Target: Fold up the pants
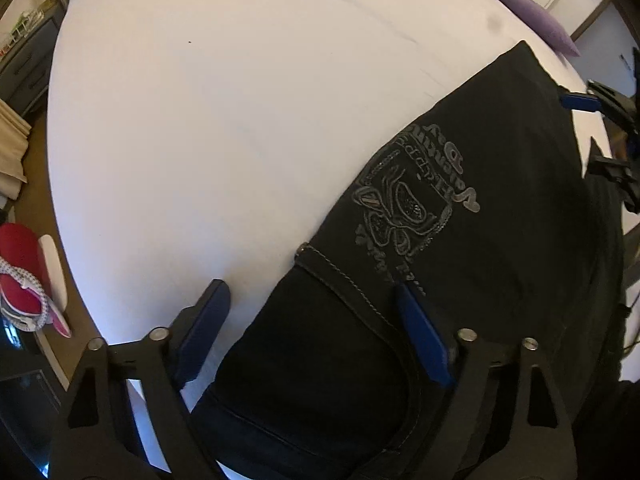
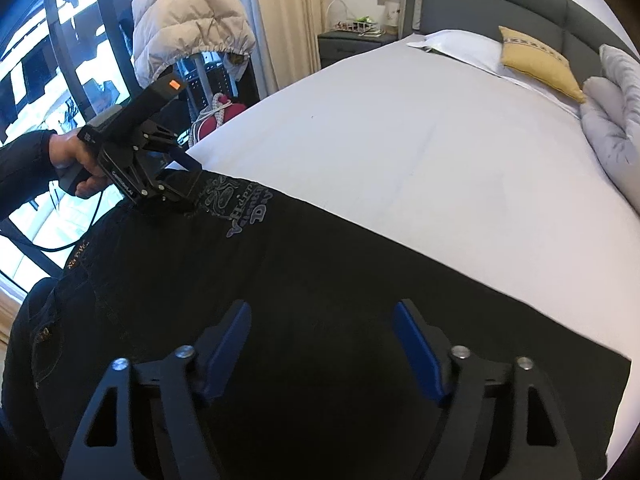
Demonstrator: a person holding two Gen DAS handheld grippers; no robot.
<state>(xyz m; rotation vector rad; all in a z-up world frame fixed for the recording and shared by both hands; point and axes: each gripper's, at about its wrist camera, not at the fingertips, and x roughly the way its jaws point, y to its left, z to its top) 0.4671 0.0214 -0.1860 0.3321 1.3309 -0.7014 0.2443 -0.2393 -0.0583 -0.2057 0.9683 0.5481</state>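
Pants (image 2: 320,280), black denim, flat on the bed's (image 2: 400,140) near edge: heavy, limp, seam-stiffened; I would grasp the waistband. Left hand-held gripper (image 1: 316,304) and right hand-held gripper (image 2: 322,324) unclenched, gripping nothing

Left black two-finger gripper with blue pads (image 1: 312,300) points down, jaws apart. Right black two-finger gripper with blue pads (image 2: 322,316) same, tilted.

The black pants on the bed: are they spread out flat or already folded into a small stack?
Spread out flat. The black pants lie as one long strip across the white bed sheet; whether the legs are folded onto each other, cannot tell.
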